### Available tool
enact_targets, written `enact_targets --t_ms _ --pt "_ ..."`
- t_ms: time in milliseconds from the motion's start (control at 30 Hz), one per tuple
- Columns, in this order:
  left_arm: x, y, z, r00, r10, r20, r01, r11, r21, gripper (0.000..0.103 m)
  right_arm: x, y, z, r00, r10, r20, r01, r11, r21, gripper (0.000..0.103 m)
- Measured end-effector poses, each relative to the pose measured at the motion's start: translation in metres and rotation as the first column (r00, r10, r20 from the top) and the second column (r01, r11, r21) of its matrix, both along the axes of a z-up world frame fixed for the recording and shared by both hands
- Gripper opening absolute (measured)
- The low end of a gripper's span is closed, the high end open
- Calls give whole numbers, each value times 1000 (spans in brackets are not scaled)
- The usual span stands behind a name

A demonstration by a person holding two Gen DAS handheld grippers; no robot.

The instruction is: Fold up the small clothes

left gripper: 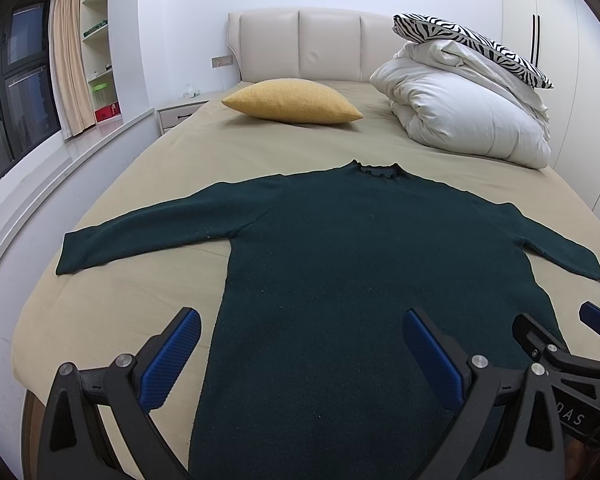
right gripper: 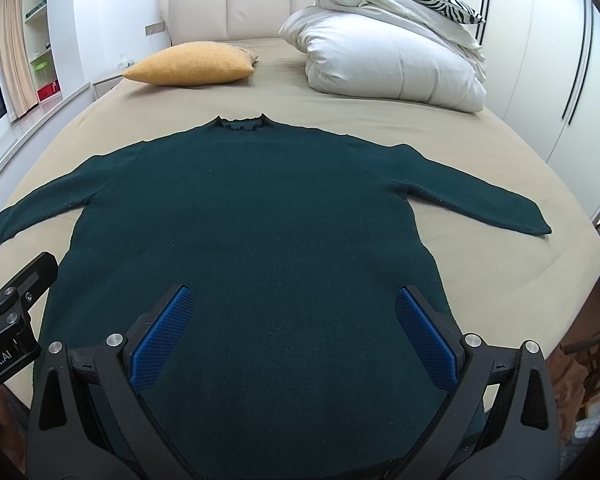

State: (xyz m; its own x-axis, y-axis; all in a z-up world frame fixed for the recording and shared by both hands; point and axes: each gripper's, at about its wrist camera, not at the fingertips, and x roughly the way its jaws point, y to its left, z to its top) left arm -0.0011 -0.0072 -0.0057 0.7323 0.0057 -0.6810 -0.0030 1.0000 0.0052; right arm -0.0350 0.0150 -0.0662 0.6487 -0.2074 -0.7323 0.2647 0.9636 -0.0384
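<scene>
Sweater: your dark green sweater (left gripper: 340,248) lies flat on the tan bed (left gripper: 168,148), collar at the far end, hem at the near edge under your tools.
Sleeves: both are spread out to the sides, the left sleeve (left gripper: 140,236) angled toward the bed's left edge, the right sleeve (right gripper: 472,196) toward the right.
Left gripper: your left gripper (left gripper: 300,354) hangs over the near left part of the sweater body, jaws spread wide with nothing between them.
Right gripper: your right gripper (right gripper: 294,336) hangs over the near right part, jaws equally wide apart and holding nothing.
Far end: a yellow cushion (left gripper: 292,102) sits left of centre, a bundled white duvet (left gripper: 464,116) on the right with a zebra-print pillow (left gripper: 476,46) on top.
Backdrop: a padded headboard (left gripper: 316,44) stands behind them.
</scene>
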Motion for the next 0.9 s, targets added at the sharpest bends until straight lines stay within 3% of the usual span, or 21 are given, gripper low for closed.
enact_targets --t_ms 233,367,433,500,600,700,767,900 --pt "2 -5 -11 1000 -4 -10 4 1000 -7 103 2 -5 -3 1000 2 -7 -1 1000 4 103" --pt "9 -10 -24 997 -33 -68 26 995 -98 103 3 -14 -5 1000 -5 -6 5 1000 26 103" --pt "12 -11 -32 995 -42 -86 29 990 -138 103 5 -36 -7 1000 -21 0 21 997 69 103" --pt "16 -15 -37 993 -66 -98 54 991 -126 103 6 -58 -9 999 -40 8 39 993 114 103" --pt "30 -18 -47 982 -114 -152 85 978 -189 103 4 -128 -11 993 -108 55 94 971 219 103" --pt "46 -18 -51 979 -120 -167 77 966 -247 103 1 -217 -17 968 -232 96 193 932 307 102" --pt "56 -22 -53 982 -113 -153 74 968 -242 103 -5 -289 -29 932 -350 98 284 869 404 88" --pt "77 -42 -56 987 -120 -103 107 987 -122 103 -20 -414 -69 845 -533 32 419 698 581 79"
